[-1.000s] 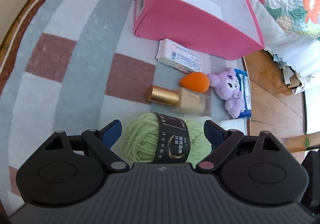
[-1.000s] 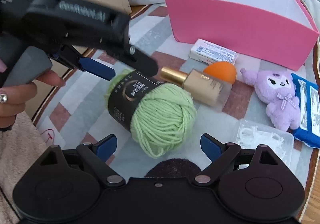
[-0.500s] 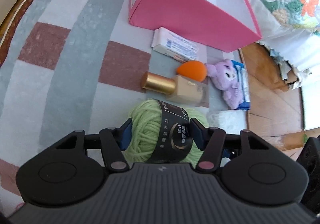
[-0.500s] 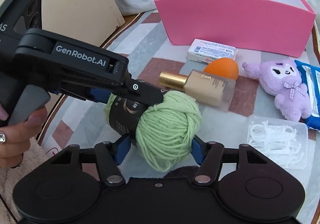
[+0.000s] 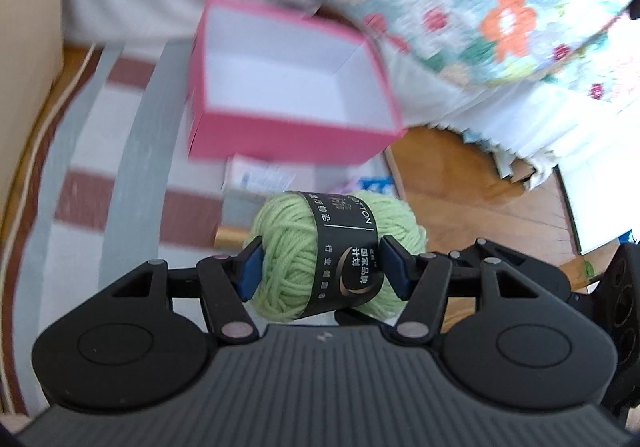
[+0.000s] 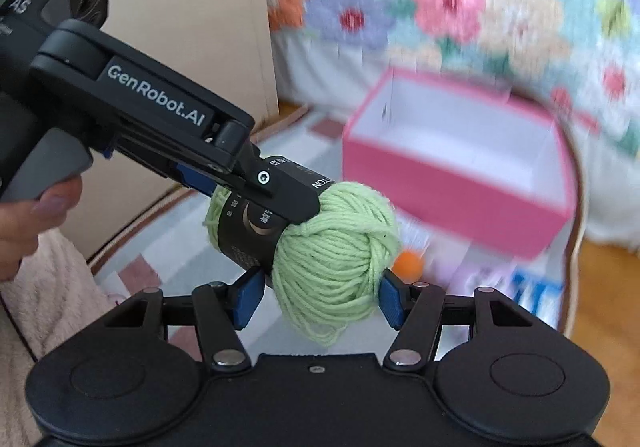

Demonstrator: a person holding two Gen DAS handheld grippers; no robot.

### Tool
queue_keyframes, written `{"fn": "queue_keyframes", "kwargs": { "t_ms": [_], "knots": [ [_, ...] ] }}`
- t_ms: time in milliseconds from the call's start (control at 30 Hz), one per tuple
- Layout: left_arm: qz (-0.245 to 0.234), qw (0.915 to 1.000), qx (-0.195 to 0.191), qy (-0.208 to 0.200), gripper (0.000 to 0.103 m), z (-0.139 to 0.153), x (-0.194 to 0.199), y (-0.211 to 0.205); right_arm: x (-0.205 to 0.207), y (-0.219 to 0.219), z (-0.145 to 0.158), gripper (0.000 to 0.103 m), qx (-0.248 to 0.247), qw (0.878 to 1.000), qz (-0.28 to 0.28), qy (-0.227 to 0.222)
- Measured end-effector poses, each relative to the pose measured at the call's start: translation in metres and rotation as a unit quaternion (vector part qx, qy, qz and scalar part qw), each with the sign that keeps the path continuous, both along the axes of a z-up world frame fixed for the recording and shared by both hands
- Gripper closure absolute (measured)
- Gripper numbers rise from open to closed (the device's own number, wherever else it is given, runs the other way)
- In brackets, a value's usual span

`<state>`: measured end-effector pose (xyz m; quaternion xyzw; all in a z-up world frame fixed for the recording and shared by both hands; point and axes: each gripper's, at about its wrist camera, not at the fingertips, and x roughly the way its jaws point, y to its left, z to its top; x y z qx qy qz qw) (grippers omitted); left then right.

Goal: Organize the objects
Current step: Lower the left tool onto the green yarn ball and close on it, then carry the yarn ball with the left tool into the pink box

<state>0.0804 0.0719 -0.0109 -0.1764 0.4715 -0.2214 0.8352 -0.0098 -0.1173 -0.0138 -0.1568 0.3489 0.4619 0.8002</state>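
1. We hold the green yarn ball [image 5: 340,255] in the air with both tools at once. The left gripper [image 5: 320,267] has its blue pads pressed into the yarn on either side of the black paper band, and the right gripper [image 6: 318,297] is closed on the bare end of the same ball.

2. The ball hangs above the striped rug [image 5: 80,151], in front of the pink box [image 5: 288,87] and not yet over its opening.

3. As far as we can judge, the task is barely under way: the white inside of the box shows nothing in it (a little of its floor is hidden by the near wall).

4. Other items lie on the rug near the box, though blur makes them hard to read: an orange sponge [image 6: 408,264], a white packet [image 5: 264,177], a blue pack [image 6: 536,293] and a sliver of a gold cap [image 5: 232,237]. We take these to be still waiting their turn.

5. The ball's long axis runs through the band. In the left wrist view it lies roughly crosswise, left to right and a little tilted, so that gripper squeezes nearly along it.

6. In the right wrist view the same axis slants from the banded end at upper left down to the bare wound end at lower right, which faces that camera.
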Motion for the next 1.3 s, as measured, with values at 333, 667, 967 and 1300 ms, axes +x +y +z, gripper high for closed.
{"fn": "queue_keyframes", "kwargs": {
  "t_ms": [333,667,967,1300],
  "knots": [
    [-0.012,0.9983,0.012,-0.056,0.044,0.084,0.058,-0.03,0.06,-0.009,0.073,0.038,0.051,0.995,0.008,-0.085],
    [0.007,0.9985,-0.007,-0.055,0.044,0.061,0.161,-0.068,0.168,0.01,0.06,0.039,0.055,0.995,-0.005,-0.082],
    [0.004,0.9997,-0.021,-0.012,0.044,-0.005,0.25,-0.091,0.251,0.03,0.008,0.039,0.023,0.999,-0.031,-0.029],
    [-0.001,0.9998,0.019,-0.003,0.044,-0.074,0.308,-0.112,0.314,0.062,-0.065,0.039,-0.017,0.999,-0.044,0.024]
  ]
}}
